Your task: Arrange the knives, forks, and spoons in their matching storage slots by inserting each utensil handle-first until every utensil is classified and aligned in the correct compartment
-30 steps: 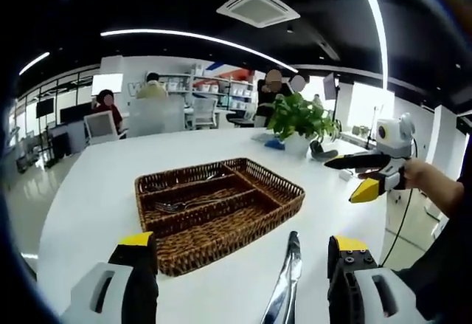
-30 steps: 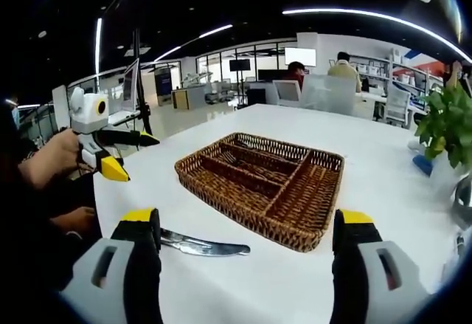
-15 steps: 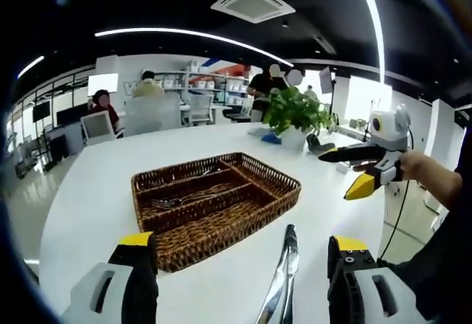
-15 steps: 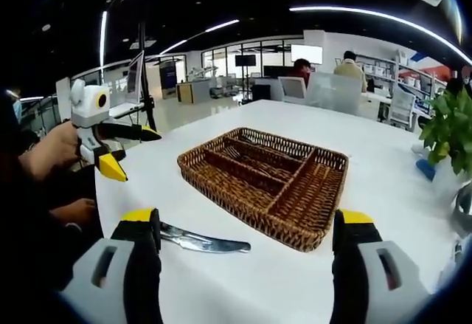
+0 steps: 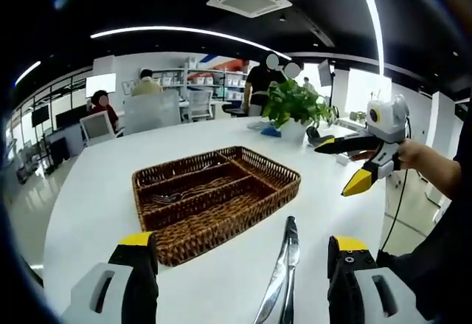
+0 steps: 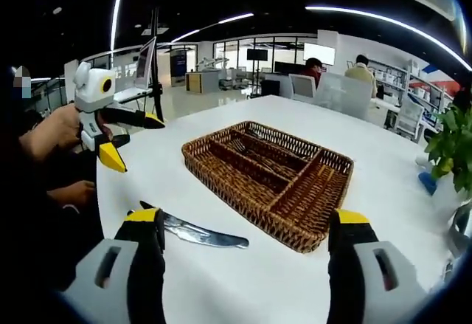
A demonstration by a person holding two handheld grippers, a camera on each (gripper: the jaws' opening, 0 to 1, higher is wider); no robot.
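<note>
A: Left gripper view: the left gripper (image 5: 240, 283) is held spread, empty; a polished steel knife (image 5: 282, 272) lies between its jaws, nearer than a second ago.

B: Pickup seems imminent. Beyond, forks (image 5: 188, 192) lie in the ribbed wicker tray (image 5: 221, 217); the right gripper (image 5: 352, 163) is spread too.

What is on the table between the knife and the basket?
Nothing. In the right gripper view, bare white table separates the knife from the wicker basket.
</note>
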